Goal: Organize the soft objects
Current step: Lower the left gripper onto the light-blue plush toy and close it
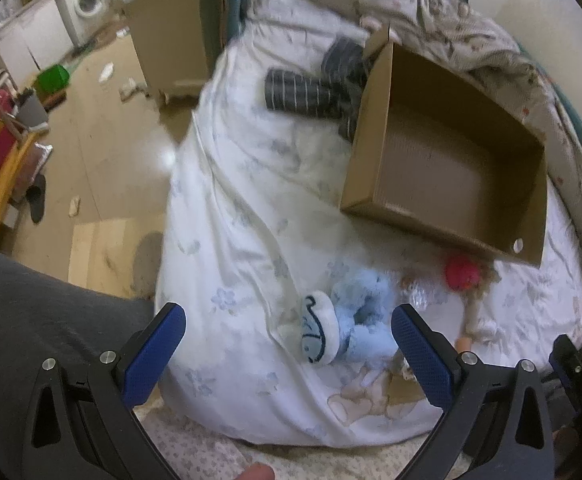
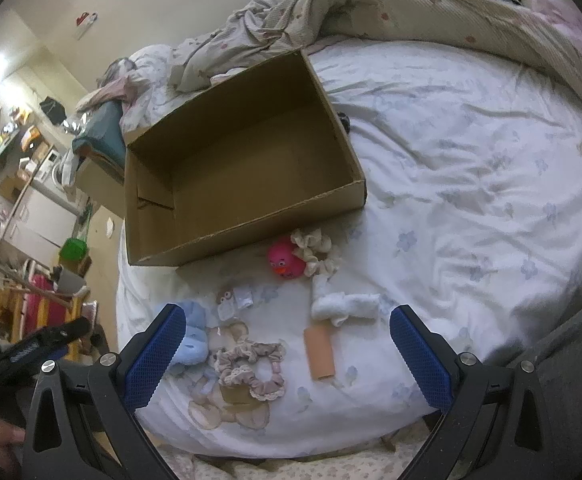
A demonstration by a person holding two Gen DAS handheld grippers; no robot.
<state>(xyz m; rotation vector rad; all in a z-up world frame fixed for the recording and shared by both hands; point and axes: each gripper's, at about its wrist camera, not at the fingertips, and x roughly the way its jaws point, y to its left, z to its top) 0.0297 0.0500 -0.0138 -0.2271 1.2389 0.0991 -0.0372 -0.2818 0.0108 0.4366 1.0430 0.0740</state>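
Note:
An empty cardboard box (image 2: 227, 176) lies open on the white floral bed sheet (image 2: 471, 184); it also shows in the left wrist view (image 1: 451, 160). In front of it lie a pink duck toy (image 2: 286, 261), a cream scrunchie (image 2: 315, 250), rolled white socks (image 2: 345, 304), a tan roll (image 2: 320, 354), beige scrunchies (image 2: 251, 368) and a light blue plush (image 2: 189, 340). The left wrist view shows the blue plush (image 1: 355, 320) and the pink toy (image 1: 462, 274). My left gripper (image 1: 289, 352) is open above the plush. My right gripper (image 2: 287, 354) is open above the scrunchies.
A dark striped garment (image 1: 311, 84) lies left of the box. A crumpled patterned blanket (image 2: 331, 4) is heaped behind the box. The floor (image 1: 103, 128) left of the bed holds a cabinet (image 1: 171, 36), a washing machine (image 1: 85, 4) and scattered litter.

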